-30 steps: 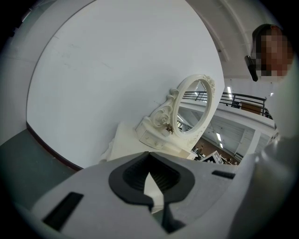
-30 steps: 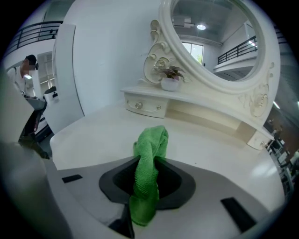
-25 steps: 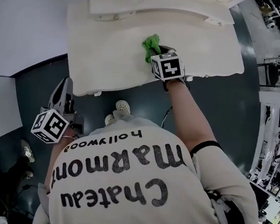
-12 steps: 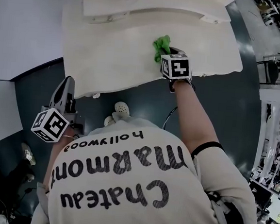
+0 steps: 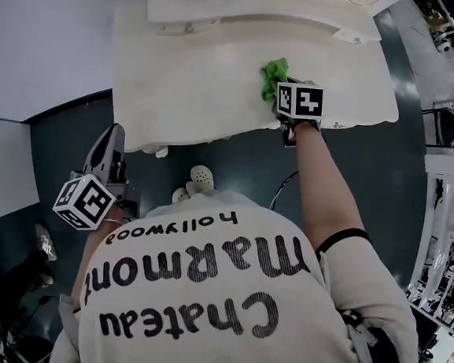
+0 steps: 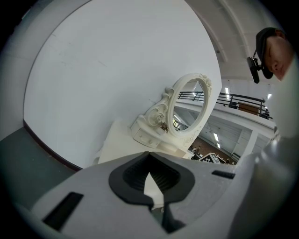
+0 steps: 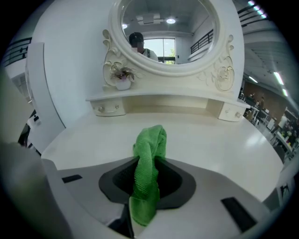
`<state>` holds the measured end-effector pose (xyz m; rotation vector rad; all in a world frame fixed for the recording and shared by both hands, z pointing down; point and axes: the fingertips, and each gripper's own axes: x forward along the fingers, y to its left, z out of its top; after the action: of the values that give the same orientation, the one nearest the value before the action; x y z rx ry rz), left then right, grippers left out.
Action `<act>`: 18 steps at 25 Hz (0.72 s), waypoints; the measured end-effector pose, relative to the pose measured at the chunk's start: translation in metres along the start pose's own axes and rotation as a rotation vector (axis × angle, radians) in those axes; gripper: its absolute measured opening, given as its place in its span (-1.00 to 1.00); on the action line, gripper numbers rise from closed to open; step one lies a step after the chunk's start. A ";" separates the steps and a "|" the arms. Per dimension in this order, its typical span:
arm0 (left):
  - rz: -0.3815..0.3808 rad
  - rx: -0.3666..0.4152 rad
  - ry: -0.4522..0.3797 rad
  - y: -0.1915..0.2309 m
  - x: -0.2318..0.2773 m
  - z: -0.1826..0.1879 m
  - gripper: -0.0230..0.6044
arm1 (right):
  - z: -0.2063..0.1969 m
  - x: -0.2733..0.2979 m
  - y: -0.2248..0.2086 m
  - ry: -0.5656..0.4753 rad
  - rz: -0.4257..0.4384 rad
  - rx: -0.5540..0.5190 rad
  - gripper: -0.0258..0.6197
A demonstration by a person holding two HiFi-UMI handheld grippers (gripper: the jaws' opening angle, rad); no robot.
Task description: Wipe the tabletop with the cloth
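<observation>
Now further right on tabletop (image 5: 187,94) than a second ago, clamped in right gripper (image 7: 145,196): green cloth (image 7: 149,154), bunched, tip on surface. Judged mid-wipe; left stretch likely remains, no visible dirt to confirm. Holds left gripper (image 6: 153,186) low beside table, jaws together, empty.

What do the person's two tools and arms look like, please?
The left tool and the right tool each have a light grey shell with black ribbed inner pads. Each carries a white cube with black square markers: the left cube and the right cube. The person wears a beige T-shirt with dark lettering. A dark band edges its short right sleeve.
</observation>
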<state>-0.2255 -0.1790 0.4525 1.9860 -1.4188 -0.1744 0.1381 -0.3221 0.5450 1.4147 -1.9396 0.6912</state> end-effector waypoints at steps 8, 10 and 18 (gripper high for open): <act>0.021 -0.002 -0.019 0.005 -0.022 0.002 -0.90 | 0.021 -0.015 0.022 -0.138 0.092 0.128 -0.61; 0.029 -0.005 -0.021 0.008 -0.028 0.003 -0.90 | 0.041 -0.030 0.058 -0.217 0.198 0.107 -0.61; 0.038 -0.021 -0.056 0.017 -0.047 0.012 -0.90 | 0.018 -0.044 0.212 -0.100 0.470 -0.170 -0.61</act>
<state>-0.2630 -0.1463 0.4403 1.9494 -1.4837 -0.2287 -0.0586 -0.2469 0.4905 0.9106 -2.3782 0.6494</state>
